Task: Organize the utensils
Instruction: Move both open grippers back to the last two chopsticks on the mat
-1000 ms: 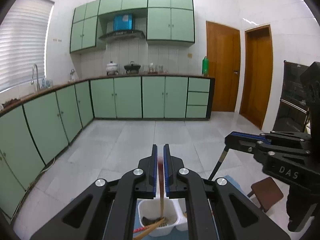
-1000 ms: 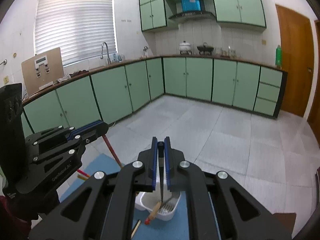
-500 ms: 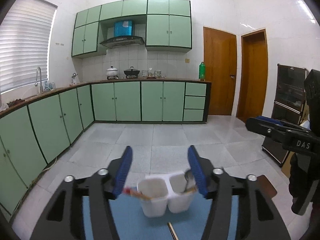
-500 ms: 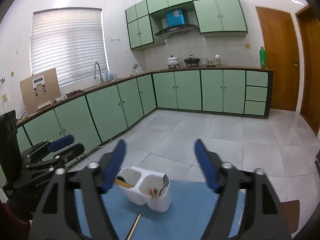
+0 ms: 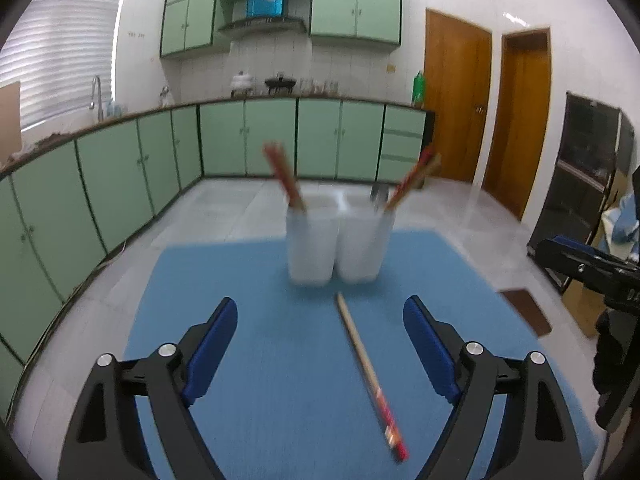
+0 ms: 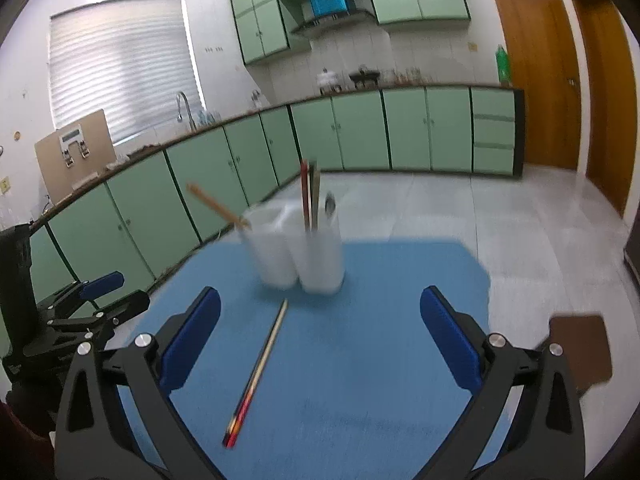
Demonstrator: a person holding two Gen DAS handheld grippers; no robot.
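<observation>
Though jaws apart — chopstick btwn.

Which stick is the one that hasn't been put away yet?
Find the blue mat and the white two-cup holder at its far end. Just in front of the holder, a single chopstick lies flat on the mat, pale wood with a red patterned end. The other utensils stand in the cups.
</observation>
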